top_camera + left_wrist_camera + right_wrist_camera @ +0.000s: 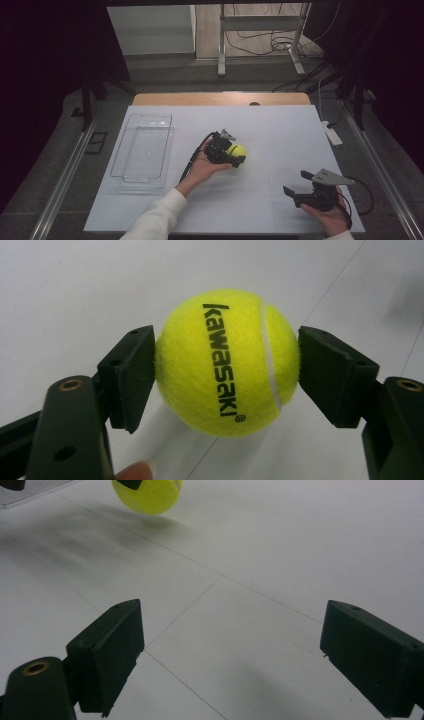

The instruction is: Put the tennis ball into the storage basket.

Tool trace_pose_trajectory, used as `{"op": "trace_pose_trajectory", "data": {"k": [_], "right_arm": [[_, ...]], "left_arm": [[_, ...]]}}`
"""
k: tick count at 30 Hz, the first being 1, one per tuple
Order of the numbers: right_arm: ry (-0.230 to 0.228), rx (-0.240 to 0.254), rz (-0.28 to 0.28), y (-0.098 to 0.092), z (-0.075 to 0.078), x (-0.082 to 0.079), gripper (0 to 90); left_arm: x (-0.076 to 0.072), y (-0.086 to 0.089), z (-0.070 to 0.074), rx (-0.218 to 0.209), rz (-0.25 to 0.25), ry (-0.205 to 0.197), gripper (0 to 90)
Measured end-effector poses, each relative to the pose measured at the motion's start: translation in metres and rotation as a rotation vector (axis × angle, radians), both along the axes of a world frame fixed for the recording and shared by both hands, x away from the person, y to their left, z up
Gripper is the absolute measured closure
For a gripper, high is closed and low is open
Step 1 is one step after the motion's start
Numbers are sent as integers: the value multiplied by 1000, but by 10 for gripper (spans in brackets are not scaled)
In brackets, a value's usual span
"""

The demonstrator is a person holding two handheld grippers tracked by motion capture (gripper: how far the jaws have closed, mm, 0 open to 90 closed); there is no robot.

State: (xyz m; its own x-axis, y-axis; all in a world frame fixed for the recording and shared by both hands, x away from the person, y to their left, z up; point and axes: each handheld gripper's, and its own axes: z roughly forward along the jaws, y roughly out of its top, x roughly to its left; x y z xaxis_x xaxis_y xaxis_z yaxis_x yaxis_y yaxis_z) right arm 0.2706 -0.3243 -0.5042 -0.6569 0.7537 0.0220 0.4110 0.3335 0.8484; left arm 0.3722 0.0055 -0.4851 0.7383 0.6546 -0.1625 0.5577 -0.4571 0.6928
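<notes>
Fingers [131,375] | both press tennis ball [227,362] sides | ball between, lifted

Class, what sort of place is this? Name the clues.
Probably a lab recording setup: dark curtains around a white-covered table, loose cables on the floor, and a ball clamped in a hand-held gripper.

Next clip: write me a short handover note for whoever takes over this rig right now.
Left gripper: shut on the tennis ball, pads on both sides; ball looks lifted just off the white table.
Right gripper: open, holding nothing, near the table's right front.
Clear tray: at the left, nothing in it.
Done: ball grasped.
Left: probably carry it to the tray and release; the destination is a guess.
</notes>
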Motion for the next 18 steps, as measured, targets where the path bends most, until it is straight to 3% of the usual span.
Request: {"op": "trace_pose_trajectory", "data": {"k": [14, 18], "right_arm": [[0, -3, -2, 0, 0, 0, 110], [-8, -4, -2, 0, 0, 0, 110]], "left_arm": [[-10, 8, 7, -32, -7, -37, 274], [-14, 12, 10, -58, -6, -54, 274]]}}
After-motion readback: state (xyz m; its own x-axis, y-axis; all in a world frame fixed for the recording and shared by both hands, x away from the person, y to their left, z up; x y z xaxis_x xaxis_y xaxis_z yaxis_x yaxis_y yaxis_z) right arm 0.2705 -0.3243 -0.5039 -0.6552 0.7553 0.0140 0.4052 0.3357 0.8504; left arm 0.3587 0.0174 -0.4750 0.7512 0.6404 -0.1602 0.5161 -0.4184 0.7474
